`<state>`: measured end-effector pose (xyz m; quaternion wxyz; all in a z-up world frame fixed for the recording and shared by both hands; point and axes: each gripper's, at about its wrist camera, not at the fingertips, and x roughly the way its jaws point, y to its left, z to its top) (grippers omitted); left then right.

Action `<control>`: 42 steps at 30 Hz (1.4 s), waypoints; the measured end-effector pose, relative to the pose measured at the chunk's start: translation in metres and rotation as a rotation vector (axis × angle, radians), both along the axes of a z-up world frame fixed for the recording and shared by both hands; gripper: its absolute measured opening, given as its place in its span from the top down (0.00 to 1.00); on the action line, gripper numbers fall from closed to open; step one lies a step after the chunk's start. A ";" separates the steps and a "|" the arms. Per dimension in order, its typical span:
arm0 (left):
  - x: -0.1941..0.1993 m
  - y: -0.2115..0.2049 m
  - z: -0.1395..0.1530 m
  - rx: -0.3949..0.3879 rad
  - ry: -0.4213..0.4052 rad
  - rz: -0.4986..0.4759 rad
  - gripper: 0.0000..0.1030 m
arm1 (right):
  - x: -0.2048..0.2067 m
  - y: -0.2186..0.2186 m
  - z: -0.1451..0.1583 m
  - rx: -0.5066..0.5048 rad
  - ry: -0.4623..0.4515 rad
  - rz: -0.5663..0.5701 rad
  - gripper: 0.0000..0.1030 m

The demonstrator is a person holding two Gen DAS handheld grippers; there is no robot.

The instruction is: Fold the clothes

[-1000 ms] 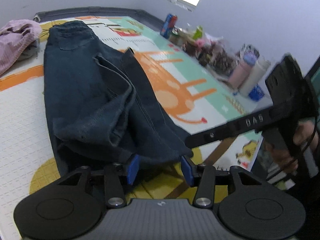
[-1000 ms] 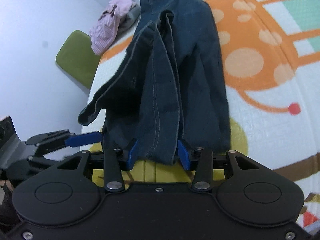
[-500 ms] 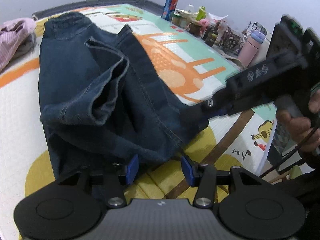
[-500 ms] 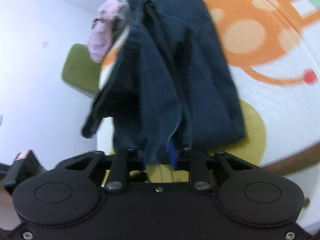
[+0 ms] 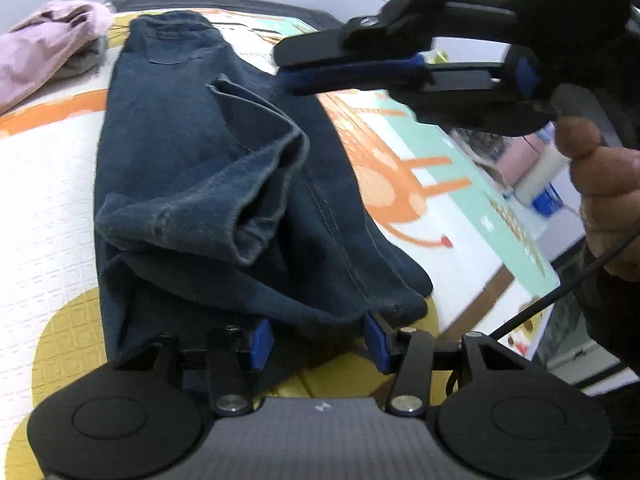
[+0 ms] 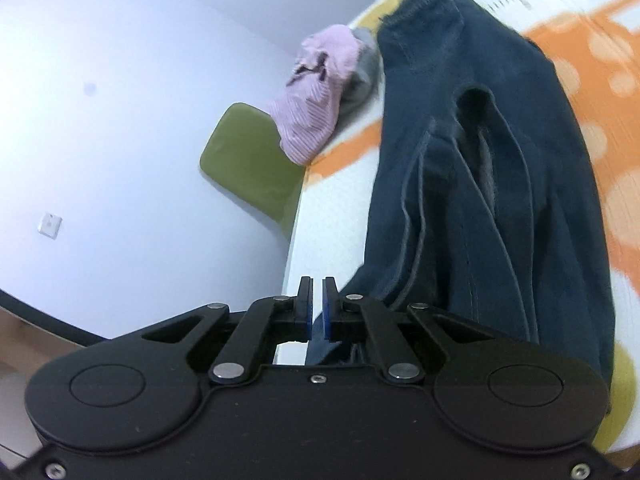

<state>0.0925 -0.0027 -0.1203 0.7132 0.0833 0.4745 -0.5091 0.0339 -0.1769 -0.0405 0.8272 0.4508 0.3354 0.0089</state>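
Observation:
Dark blue jeans [image 5: 180,140] lie lengthwise on the patterned mat [image 5: 48,200], one leg folded back with its hem bunched in the middle. My left gripper [image 5: 318,344] is open and low at the near end. The near edge of the jeans lies between its blue pads [image 5: 260,344], untouched. A hand [image 5: 600,184] holds my right gripper [image 5: 286,68] in the air over the far part of the jeans. Its jaws are closing and stand almost together, with only a thin slit and no cloth between them. In the right wrist view the right gripper [image 6: 318,292] is left of the jeans [image 6: 500,160].
A pink garment [image 5: 44,48] with something grey under it lies at the mat's far left corner. A green chair [image 6: 248,160] stands just off that edge. Bottles and small clutter [image 5: 536,184] line the right side. A black cable [image 5: 560,292] hangs below the hand.
The right gripper's jaws closed at the jeans' near hem, then it rose and swung across over the jeans without cloth. The left gripper sank a little toward the hem.

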 end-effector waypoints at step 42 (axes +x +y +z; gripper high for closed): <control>0.099 0.031 -0.020 -0.127 0.426 0.446 0.87 | -0.041 -0.017 -0.059 -0.013 0.315 -0.167 0.89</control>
